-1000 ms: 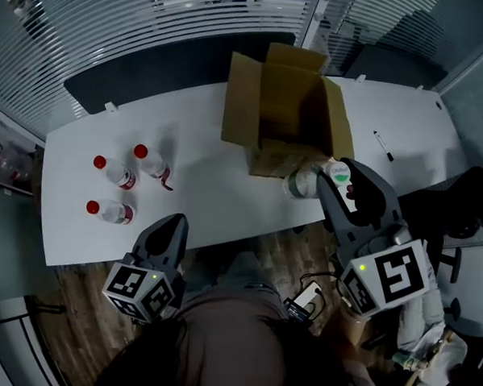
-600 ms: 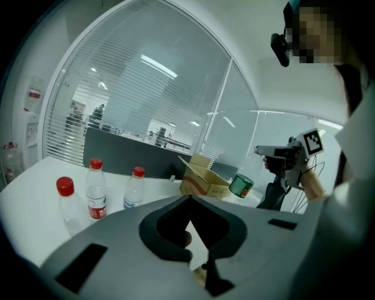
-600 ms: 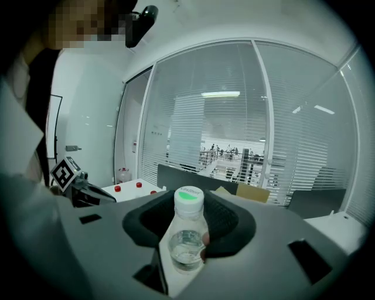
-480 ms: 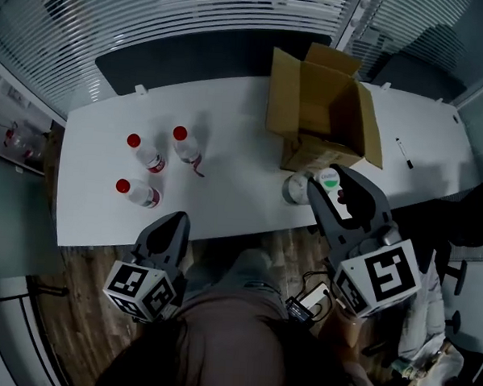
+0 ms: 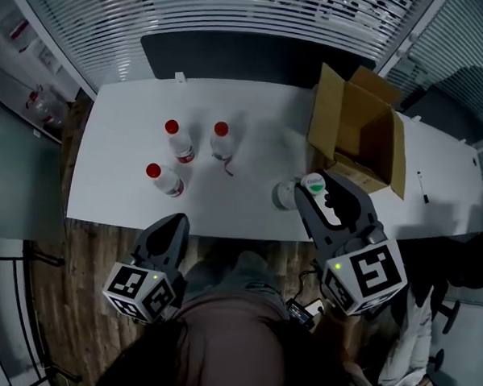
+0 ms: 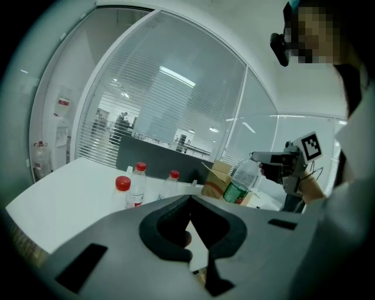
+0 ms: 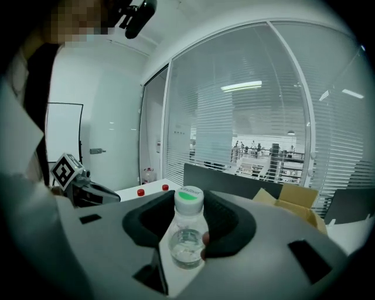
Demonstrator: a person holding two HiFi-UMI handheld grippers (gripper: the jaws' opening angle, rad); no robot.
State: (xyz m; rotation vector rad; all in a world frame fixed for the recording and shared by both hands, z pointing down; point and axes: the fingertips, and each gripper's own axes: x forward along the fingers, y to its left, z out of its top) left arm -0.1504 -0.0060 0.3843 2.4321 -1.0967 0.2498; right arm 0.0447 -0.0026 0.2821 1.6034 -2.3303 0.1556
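While the left claw (image 5: 169, 225) hangs low by the person's body, short of the near edge of the table (image 5: 124, 125), its jaws are clenched together with nothing between them. The right claw (image 5: 326, 202) stands a little farther out, at the table's near edge, and is grasping a clear bottle (image 5: 306, 186) by the neck, just under its green cap. This bottle is tilted, with its body leaning away to the left of the claw, and the left gripper view shows a green label round its lower part. It hangs over the front strip of the table, just before the cardboard box (image 5: 361, 142). Whether its base touches the tabletop cannot be told.

Farther in, on the left half of the table, three bottles with red caps (image 5: 179, 149) stand in a loose cluster, one nearer the front and two behind it side by side, well apart from the held bottle. The box sits at the right end with its flaps open. A dark pen (image 5: 423, 186) lies to its right. Beyond the far edge runs a dark panel (image 5: 232, 58), and behind that are glass walls with slatted blinds (image 5: 235, 6).
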